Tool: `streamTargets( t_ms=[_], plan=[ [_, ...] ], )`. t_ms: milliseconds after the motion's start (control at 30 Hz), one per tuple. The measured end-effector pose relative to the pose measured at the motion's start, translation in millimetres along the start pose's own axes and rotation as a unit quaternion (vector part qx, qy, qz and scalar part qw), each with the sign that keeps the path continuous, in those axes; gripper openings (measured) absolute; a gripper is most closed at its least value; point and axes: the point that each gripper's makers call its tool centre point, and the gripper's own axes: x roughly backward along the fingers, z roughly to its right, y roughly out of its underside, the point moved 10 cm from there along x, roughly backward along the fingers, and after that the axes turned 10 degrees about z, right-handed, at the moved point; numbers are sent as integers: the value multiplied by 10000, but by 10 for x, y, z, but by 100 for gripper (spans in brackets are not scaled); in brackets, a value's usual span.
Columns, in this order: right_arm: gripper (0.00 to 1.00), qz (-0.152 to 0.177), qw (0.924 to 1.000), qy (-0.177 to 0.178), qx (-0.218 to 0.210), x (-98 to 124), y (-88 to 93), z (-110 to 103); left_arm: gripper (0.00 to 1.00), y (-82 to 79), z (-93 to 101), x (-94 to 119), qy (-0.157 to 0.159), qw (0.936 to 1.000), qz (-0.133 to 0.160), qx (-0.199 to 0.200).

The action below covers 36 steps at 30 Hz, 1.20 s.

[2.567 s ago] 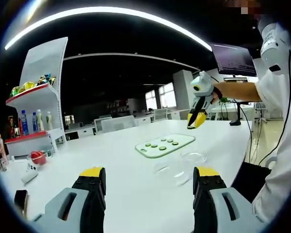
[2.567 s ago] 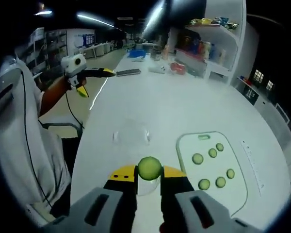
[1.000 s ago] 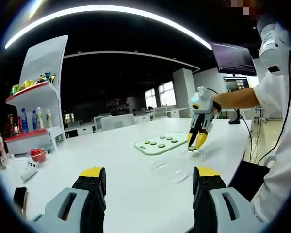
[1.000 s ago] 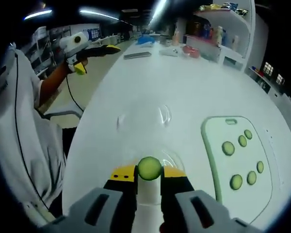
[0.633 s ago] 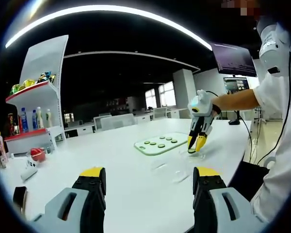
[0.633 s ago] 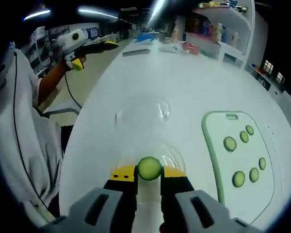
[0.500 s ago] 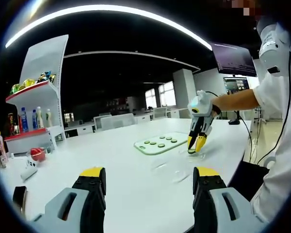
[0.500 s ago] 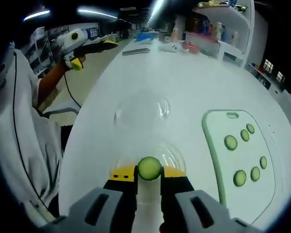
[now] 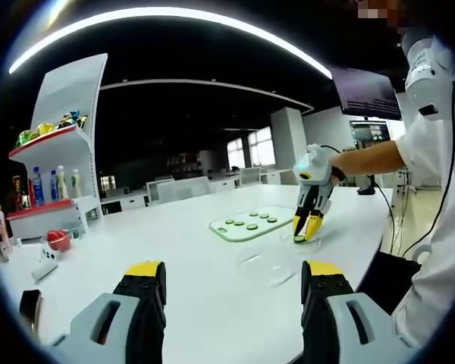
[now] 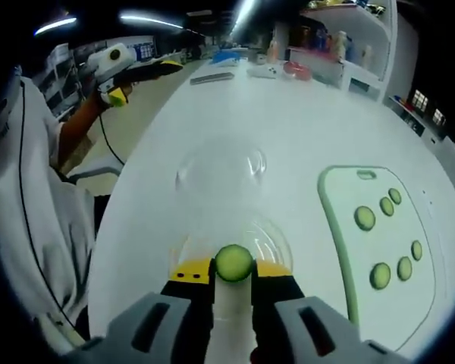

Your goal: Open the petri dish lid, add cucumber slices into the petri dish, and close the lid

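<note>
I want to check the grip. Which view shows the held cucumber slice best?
The right gripper view: the slice sits large, pinched between the right gripper's tips over the dish. The left gripper view shows that gripper far off, the slice only a speck.

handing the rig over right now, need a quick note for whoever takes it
Right gripper: shut on a cucumber slice, held just over the open petri dish; in the left gripper view it is at.
Left gripper: open, empty, held back over the table.
Lid: off, lying on the table beyond the dish.
Cutting board: beside the dish, five slices on it.
Done: lid off, one slice picked up.
Left: release this slice into the dish, probably add more from the board, then put the lid back on.
</note>
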Motion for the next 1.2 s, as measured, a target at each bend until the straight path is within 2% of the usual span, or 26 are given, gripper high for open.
streamTargets(
  t_ms=[200, 333, 433, 600, 900, 1067, 1200],
  plan=[
    [20, -27, 10000, -14, 70, -14, 9, -6, 72, 12, -21, 0, -18, 10000, 16, 37],
    [26, -22, 10000, -63, 64, -22, 7, -18, 72, 17, -21, -6, -17, 10000, 11, 36],
    [25, -23, 10000, -32, 57, -11, 6, -14, 72, 20, -21, -9, -12, 10000, 11, 36],
    [27, 269, 9996, 48, -77, 53, -31, -28, 72, 18, -33, -16, 5, 10000, 35, 48],
    [29, 663, 9966, 418, -266, 142, -23, 18, 72, 23, -84, -46, 56, 9999, 110, 108],
    [30, 945, 9932, 603, -315, 192, -74, 56, 72, 2, -100, -71, 29, 9998, 145, 104],
    [31, 1003, 9917, 776, -199, 199, -88, 69, 72, -27, -107, -90, 10, 9997, 203, 97]
  ],
)
